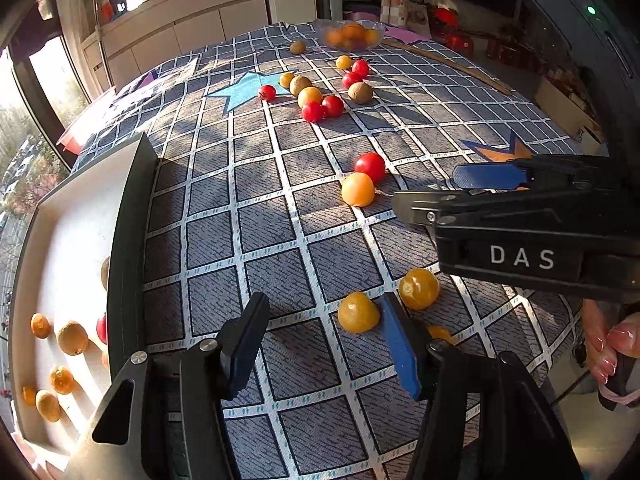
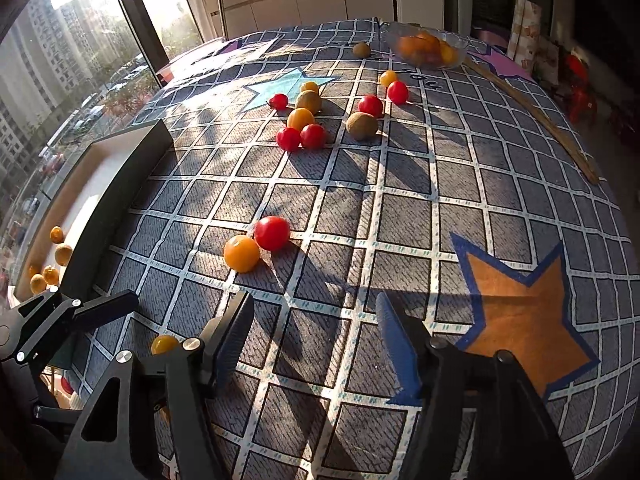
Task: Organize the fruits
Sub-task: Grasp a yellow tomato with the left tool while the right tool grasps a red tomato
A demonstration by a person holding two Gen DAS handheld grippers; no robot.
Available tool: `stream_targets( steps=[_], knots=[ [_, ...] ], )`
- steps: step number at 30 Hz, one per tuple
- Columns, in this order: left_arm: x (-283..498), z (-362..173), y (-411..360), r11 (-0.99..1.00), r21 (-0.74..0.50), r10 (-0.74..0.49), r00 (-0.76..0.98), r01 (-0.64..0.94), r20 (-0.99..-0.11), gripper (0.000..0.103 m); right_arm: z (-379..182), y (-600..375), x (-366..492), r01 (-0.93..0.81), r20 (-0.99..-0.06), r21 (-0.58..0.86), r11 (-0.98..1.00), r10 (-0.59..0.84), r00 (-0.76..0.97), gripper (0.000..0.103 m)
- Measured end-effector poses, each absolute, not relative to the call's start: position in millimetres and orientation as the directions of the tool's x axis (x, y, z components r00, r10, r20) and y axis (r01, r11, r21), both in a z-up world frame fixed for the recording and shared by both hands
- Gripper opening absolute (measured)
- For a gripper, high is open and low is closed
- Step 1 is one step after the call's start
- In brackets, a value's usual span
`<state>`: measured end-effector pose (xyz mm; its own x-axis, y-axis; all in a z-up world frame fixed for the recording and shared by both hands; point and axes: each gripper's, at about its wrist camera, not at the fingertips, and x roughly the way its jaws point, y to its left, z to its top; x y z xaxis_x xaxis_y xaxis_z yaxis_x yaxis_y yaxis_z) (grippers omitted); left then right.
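Observation:
Small fruits lie scattered on a checked cloth (image 1: 256,200): red tomatoes, yellow-orange ones and brown ones. My left gripper (image 1: 324,344) is open low over the cloth. A yellow fruit (image 1: 358,312) lies between its fingers, against the blue right pad (image 1: 400,356), with the left pad well clear. A second yellow fruit (image 1: 419,288) sits just outside that pad. My right gripper (image 2: 316,340) is open with only cloth between its fingers. Ahead of it lie a red tomato (image 2: 272,233) and an orange fruit (image 2: 241,253), touching each other.
A white tray (image 1: 132,208) with dark walls stands at the left, holding several orange and brown fruits. A glass bowl (image 1: 352,36) of orange fruit is at the far edge. A cluster of fruits (image 2: 304,124) lies mid-table. A hand (image 1: 612,344) grips the right tool.

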<state>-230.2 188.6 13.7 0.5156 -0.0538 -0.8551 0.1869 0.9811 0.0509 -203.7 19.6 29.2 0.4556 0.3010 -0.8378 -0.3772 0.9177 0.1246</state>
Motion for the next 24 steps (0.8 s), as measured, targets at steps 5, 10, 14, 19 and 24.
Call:
stream_targets(
  steps=[5, 10, 14, 19, 24],
  knots=[
    [-230.2, 13.7, 189.5, 0.984, 0.013, -0.079, 0.508, 0.175, -0.858, 0.051, 28.8, 35.9, -191.3, -0.416, -0.829, 0.109, 0.903, 0.313, 0.463, 0.065],
    [-231.8, 14.4, 181.5, 0.981, 0.015, -0.088, 0.512, 0.194, -0.854, 0.035, 28.1, 50.3, -190.1, -0.444, -0.825, 0.055, 0.894, 0.291, 0.484, 0.041],
    [-232.8, 15.2, 177.2, 0.977, 0.008, -0.104, 0.513, 0.212, -0.852, 0.021, 29.1, 45.5, -191.4, -0.437, -0.818, 0.082, 0.896, 0.31, 0.484, 0.021],
    [-234.3, 17.0, 186.8, 0.978, -0.044, -0.142, 0.5, 0.203, -0.854, 0.021, 29.2, 21.0, -194.6, -0.387, -0.811, 0.204, 0.899, 0.377, 0.448, 0.021],
    [-238.8, 21.4, 192.0, 0.979, -0.049, -0.146, 0.504, 0.2, -0.851, 0.021, 27.4, -2.4, -204.5, -0.339, -0.809, 0.269, 0.901, 0.403, 0.427, 0.021]
  ],
)
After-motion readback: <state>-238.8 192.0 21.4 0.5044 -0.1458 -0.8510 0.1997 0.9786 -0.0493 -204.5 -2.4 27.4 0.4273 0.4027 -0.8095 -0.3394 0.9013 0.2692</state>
